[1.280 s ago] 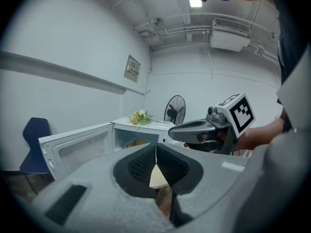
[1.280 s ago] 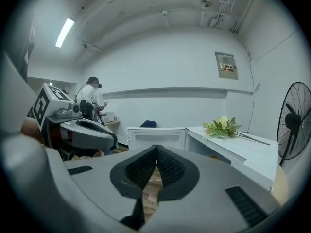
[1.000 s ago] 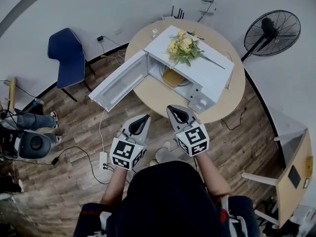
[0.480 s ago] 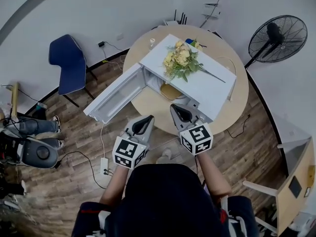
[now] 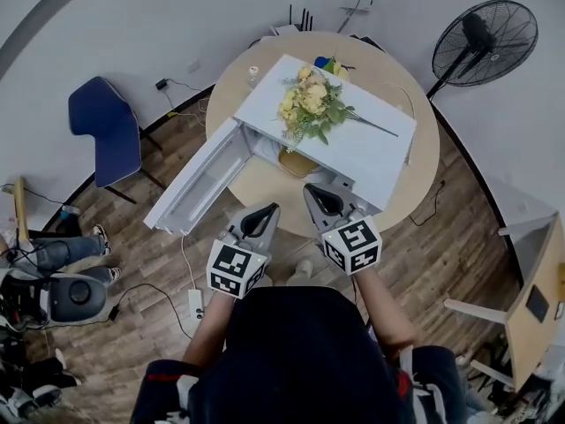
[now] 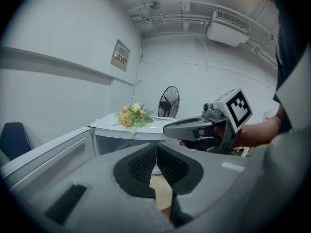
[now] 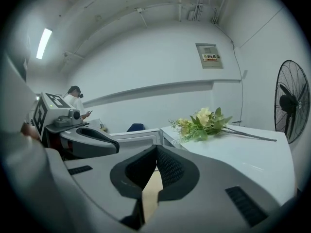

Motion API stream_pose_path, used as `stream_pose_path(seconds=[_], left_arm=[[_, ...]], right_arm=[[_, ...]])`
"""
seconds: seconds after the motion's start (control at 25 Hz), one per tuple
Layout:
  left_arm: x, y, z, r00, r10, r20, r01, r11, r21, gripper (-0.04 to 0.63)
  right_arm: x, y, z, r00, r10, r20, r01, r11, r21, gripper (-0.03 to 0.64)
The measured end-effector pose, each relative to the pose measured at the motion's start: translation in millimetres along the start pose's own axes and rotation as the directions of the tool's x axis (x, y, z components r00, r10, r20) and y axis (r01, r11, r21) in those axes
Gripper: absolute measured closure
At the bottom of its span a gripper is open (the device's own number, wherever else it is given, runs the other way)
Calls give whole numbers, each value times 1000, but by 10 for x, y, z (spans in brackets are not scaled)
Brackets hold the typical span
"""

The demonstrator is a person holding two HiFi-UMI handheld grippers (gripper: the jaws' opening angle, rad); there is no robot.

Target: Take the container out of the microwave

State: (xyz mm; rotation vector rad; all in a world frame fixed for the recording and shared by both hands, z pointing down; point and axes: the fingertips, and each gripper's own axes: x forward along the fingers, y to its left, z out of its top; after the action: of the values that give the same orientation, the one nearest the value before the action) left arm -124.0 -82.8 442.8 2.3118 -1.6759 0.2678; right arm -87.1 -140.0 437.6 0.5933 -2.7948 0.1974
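A white microwave (image 5: 357, 144) stands on the round wooden table (image 5: 265, 188), its door (image 5: 196, 184) swung open to the left. A tan container (image 5: 297, 162) shows inside the cavity. My left gripper (image 5: 269, 208) is shut and holds nothing, at the table's near edge in front of the opening. The right gripper (image 5: 311, 189) is beside it, pads together and bare, nearer the microwave's front. In the left gripper view the shut jaws (image 6: 156, 144) point at the microwave (image 6: 121, 130). In the right gripper view the jaw tips (image 7: 156, 147) meet beside the microwave's top (image 7: 243, 154).
A bunch of yellow flowers (image 5: 309, 104) lies on the microwave. A small glass (image 5: 253, 73) stands at the table's far side. A blue chair (image 5: 101, 131) is at the left, a floor fan (image 5: 484, 41) at the upper right, a power strip (image 5: 195, 303) and cables on the floor.
Both grippers have moved forward toward the table and the open microwave, side by side. Their jaws have stayed shut and nothing was taken hold of.
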Motion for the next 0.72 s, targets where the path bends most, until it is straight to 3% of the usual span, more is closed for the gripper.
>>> stream_pose_path(seconds=[0.24, 0.4, 0.72], left_arm=[[113, 122, -152, 987, -129, -91, 135, 989, 58, 575], [247, 173, -328, 964, -211, -159, 230, 967, 109, 575], [725, 299, -586, 917, -320, -240, 357, 925, 130, 575]], right_arm=[[82, -57, -26, 995, -101, -14, 102, 994, 35, 607], [108, -99, -112, 985, -167, -33, 168, 984, 63, 608], [37, -258, -311, 960, -268, -78, 275, 956, 98, 607]])
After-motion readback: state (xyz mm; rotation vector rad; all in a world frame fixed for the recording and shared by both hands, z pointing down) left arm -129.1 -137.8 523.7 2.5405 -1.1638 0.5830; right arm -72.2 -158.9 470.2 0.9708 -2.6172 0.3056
